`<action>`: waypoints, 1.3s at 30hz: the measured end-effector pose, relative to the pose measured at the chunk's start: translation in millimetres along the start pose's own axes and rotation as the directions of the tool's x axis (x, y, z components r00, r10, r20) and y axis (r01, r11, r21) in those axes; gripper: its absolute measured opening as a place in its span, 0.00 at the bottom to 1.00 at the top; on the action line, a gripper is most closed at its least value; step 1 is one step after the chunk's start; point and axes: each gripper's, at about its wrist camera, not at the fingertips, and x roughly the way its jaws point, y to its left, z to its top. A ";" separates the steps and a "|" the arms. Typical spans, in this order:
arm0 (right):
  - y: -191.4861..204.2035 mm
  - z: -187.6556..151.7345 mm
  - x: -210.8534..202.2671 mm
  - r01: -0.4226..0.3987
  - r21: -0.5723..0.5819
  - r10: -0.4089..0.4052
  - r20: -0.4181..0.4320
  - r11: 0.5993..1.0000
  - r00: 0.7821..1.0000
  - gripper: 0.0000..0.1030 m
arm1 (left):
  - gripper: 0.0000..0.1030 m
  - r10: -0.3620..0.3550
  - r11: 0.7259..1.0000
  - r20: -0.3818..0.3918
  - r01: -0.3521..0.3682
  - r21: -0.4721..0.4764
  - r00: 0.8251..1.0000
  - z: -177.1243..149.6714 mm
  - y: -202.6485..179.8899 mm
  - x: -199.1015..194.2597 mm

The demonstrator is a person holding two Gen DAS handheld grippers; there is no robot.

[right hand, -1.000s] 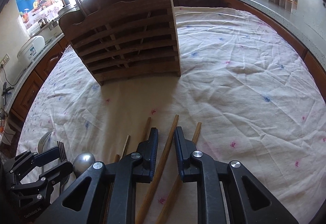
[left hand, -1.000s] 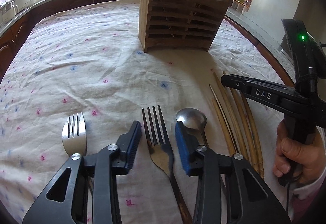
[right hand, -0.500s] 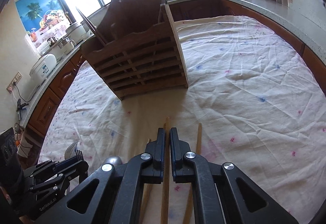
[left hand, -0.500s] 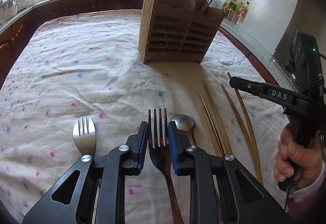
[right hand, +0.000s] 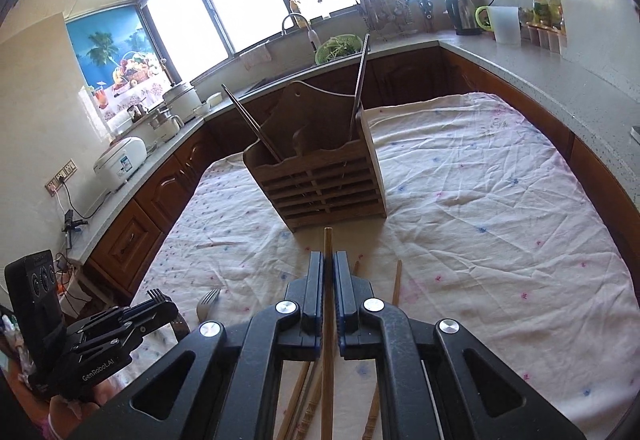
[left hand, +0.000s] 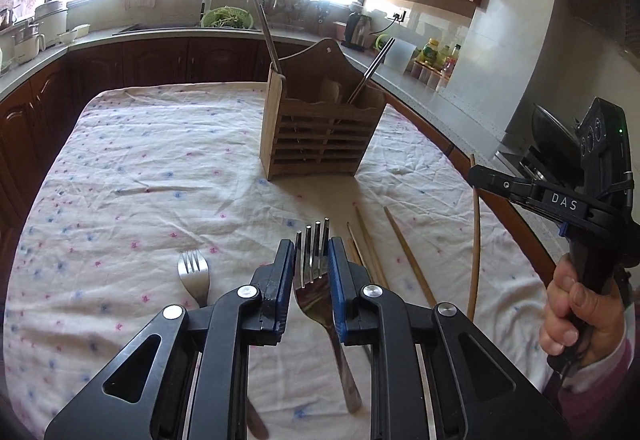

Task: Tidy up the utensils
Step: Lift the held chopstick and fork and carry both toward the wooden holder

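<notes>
My left gripper (left hand: pixel 311 260) sits low at the frame's centre, clamped on a fork (left hand: pixel 314 272) lifted off the flowered cloth (left hand: pixel 132 176), tines pointing at the wooden caddy (left hand: pixel 320 128) mid-frame. My right gripper (right hand: pixel 328 280) pinches one bamboo chopstick (right hand: pixel 328 244), its tip aimed at the caddy's slatted front. A second fork (left hand: pixel 194 274) lies lower left; loose chopsticks (left hand: pixel 404 256) lie right of the fork I hold.
</notes>
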 end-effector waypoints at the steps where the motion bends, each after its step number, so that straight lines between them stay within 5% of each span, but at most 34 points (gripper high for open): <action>1: 1.8 0.3 -6.0 0.000 -0.004 0.000 0.011 1.000 1.000 0.05 | 0.13 -0.003 1.000 0.008 0.003 0.000 1.000 0.4 -0.5 -3.8; 3: 5.1 2.0 -16.3 -0.004 -0.010 0.005 0.030 1.000 1.000 0.05 | 0.03 -0.006 1.000 0.023 0.006 0.005 1.000 1.2 -2.4 -10.8; 15: 17.7 16.6 -51.6 -0.006 -0.038 0.011 0.131 0.999 0.991 0.05 | 0.01 -0.021 1.000 0.088 0.019 0.022 0.996 9.1 -9.4 -31.4; 39: 2.4 57.4 -54.4 0.006 0.004 -0.006 0.247 1.000 0.969 0.05 | 0.01 0.024 0.999 0.209 -0.031 0.028 0.978 65.2 4.1 -29.4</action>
